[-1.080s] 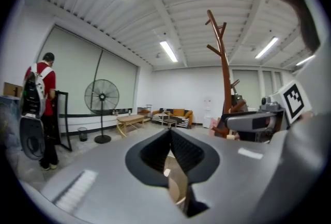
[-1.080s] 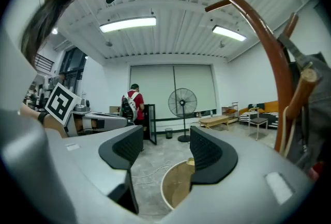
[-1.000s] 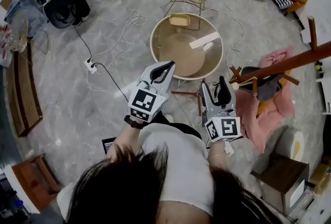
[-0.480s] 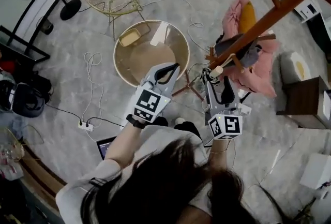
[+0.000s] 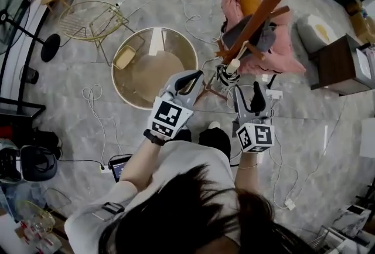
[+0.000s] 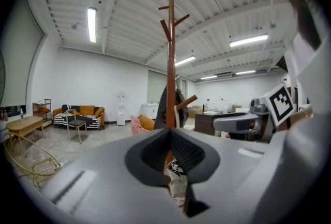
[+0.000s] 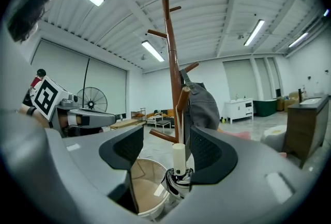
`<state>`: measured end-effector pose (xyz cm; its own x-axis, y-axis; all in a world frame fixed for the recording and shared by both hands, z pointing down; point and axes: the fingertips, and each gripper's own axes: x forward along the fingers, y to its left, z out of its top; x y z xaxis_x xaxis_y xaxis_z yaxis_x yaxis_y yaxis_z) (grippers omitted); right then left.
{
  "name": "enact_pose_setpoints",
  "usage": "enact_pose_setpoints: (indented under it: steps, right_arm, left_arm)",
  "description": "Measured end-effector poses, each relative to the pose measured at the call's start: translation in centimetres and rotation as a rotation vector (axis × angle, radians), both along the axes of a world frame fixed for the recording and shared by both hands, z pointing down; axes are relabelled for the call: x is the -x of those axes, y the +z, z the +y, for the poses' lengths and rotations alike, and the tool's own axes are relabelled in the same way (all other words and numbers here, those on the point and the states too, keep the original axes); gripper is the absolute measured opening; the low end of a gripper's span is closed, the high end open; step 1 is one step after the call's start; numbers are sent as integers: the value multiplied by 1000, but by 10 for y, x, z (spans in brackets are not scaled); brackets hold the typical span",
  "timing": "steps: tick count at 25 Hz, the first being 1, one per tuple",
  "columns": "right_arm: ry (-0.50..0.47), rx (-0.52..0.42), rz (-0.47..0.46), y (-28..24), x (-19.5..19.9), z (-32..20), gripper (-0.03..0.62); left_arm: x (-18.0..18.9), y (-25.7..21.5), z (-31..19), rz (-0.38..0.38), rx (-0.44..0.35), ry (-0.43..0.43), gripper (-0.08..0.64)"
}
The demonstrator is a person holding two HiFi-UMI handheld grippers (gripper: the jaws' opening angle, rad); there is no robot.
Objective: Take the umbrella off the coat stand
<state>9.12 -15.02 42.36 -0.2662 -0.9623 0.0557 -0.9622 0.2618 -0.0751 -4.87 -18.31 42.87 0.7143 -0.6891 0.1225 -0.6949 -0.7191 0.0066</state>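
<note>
Umbrella [image 7: 179, 158] hung by its strap [image 7: 177, 118] from a peg [image 7: 183, 98] of the coat stand [image 7: 172, 57]. Right gripper [image 7: 166, 134] gaped just short of it; left gripper [image 6: 169, 136] pinched shut, empty. A sideways pull could snag the strap, tipping the stand.

You'll find the umbrella [image 7: 178, 166] low in the centre of the right gripper view, folded, its short cream handle pointing straight up and its black-and-white patterned canopy bunched beneath. It sits just beside the coat stand [image 7: 171, 62], an upright reddish-brown wooden pole with angled pegs. In the head view that pole slants from the upper right toward mid-frame, the umbrella near its lower pegs.
</note>
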Motion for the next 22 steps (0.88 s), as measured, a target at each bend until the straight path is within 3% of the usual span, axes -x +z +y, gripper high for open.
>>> enact_pose_setpoints:
  steps: [10,22]
  right_arm:
    - [41,-6,35,1,2,-4,256]
    - [24,79,97,44,16,-33,256]
  left_arm:
    - [3,1,-6,10,-4,36,58]
    - [22,19,-5,2,24,20,58]
